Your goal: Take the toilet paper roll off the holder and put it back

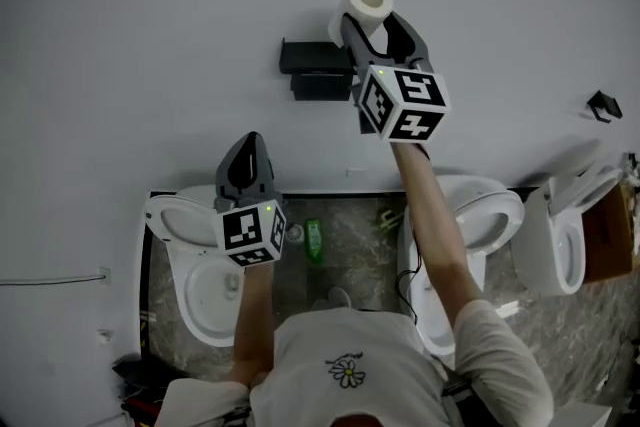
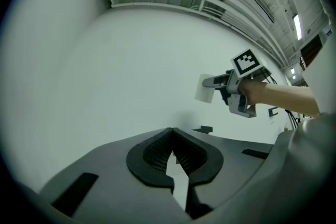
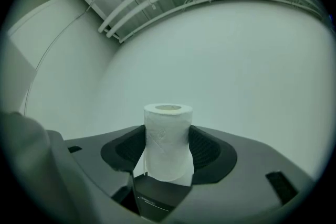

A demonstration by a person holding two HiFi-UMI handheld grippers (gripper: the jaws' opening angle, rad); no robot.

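Observation:
My right gripper (image 1: pixel 372 23) is shut on a white toilet paper roll (image 1: pixel 368 0) and holds it against the white wall, just above and to the right of the black holder (image 1: pixel 315 70). In the right gripper view the roll (image 3: pixel 168 141) stands upright between the ribbed pads (image 3: pixel 207 147), and the holder's black top (image 3: pixel 157 196) shows right below it. My left gripper (image 1: pixel 248 147) hangs lower and to the left, away from the wall, shut with nothing in it (image 2: pixel 171 136). From the left gripper view I see the roll (image 2: pixel 206 89) in the right gripper (image 2: pixel 215 81).
Three white toilets stand on the dark stone floor below: one at the left (image 1: pixel 195 265), one under my right arm (image 1: pixel 480 215), one at the right (image 1: pixel 560 235). A green bottle (image 1: pixel 314 240) lies between them. A small black fitting (image 1: pixel 603 103) is on the wall at the right.

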